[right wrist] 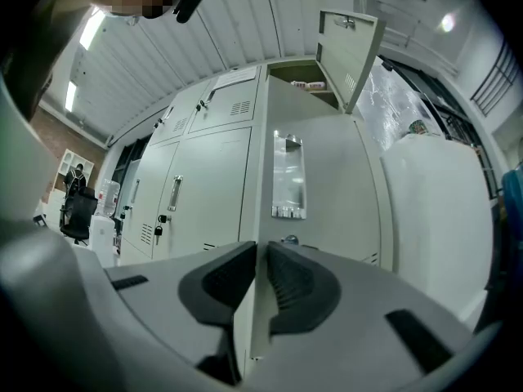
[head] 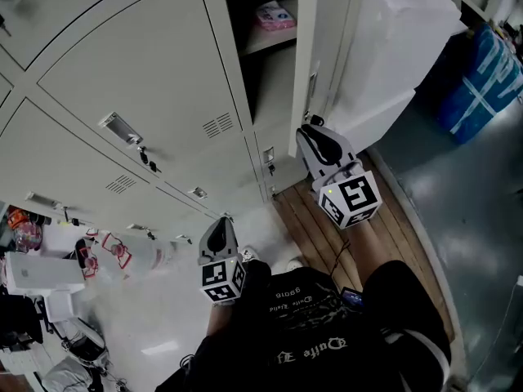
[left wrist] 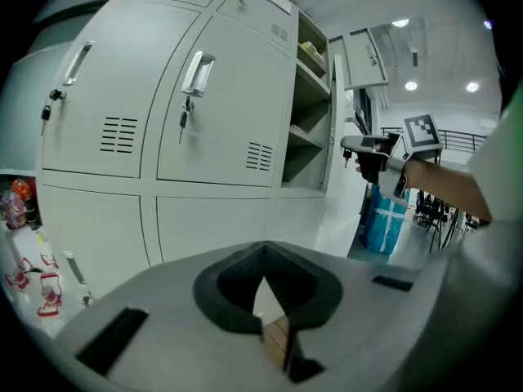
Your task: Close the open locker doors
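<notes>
While the open locker door (head: 306, 64) juts from the bank in the head view, the right gripper (head: 314, 127) sits at its free edge. Left gripper view — left gripper (left wrist: 261, 272) pinched together, empty. Right gripper view — jaws a sliver apart; likely light, stiff steel, best pushed near that edge.

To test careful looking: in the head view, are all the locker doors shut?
No, one door stands open at the top right, baring a shelf with a pink pack.
</notes>
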`<control>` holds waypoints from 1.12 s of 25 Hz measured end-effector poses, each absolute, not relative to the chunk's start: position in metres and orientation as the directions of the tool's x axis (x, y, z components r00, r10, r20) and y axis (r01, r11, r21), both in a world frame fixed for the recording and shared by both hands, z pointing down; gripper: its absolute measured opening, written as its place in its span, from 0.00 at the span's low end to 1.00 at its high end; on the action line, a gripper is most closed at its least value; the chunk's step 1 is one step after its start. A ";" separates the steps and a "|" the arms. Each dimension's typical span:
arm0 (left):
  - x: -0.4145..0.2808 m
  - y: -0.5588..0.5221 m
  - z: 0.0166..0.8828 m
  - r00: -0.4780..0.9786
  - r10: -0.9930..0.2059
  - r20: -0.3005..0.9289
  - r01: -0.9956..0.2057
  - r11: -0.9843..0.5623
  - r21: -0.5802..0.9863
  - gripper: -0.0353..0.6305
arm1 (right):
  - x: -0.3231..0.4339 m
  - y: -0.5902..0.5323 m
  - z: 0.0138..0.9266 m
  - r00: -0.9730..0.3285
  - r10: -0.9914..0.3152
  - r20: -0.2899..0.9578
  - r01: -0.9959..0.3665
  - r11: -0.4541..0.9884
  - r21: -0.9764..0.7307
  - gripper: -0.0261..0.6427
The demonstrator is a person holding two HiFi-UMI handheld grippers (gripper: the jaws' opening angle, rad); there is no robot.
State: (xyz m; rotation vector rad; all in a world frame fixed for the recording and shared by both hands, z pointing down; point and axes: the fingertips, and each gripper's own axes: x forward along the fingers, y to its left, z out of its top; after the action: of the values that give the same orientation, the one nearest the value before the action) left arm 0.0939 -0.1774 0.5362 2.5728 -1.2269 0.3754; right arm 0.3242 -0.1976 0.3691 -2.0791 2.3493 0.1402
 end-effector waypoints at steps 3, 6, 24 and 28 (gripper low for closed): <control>0.092 -0.185 0.535 0.612 -0.716 0.336 -0.782 -0.610 0.126 0.06 | 0.319 -0.208 0.369 -0.094 -0.994 -0.056 -0.993 0.090 0.073 0.11; 0.090 -0.191 0.537 0.614 -0.714 0.335 -0.781 -0.610 0.132 0.06 | 0.313 -0.218 0.369 -0.063 -0.997 -0.049 -0.994 0.059 0.089 0.11; 0.053 -0.237 0.543 0.570 -0.747 0.342 -0.813 -0.572 0.108 0.06 | 0.293 -0.273 0.369 0.030 -0.999 -0.039 -0.989 -0.035 0.144 0.08; 0.050 -0.246 0.545 0.572 -0.741 0.351 -0.812 -0.573 0.112 0.06 | 0.292 -0.282 0.366 0.040 -0.998 -0.054 -0.989 -0.047 0.143 0.06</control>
State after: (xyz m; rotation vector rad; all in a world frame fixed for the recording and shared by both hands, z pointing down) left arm 0.0496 -0.2462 0.5451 2.5457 -1.2854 0.3882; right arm 0.2915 -0.2823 0.3660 -2.3122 2.2125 0.2214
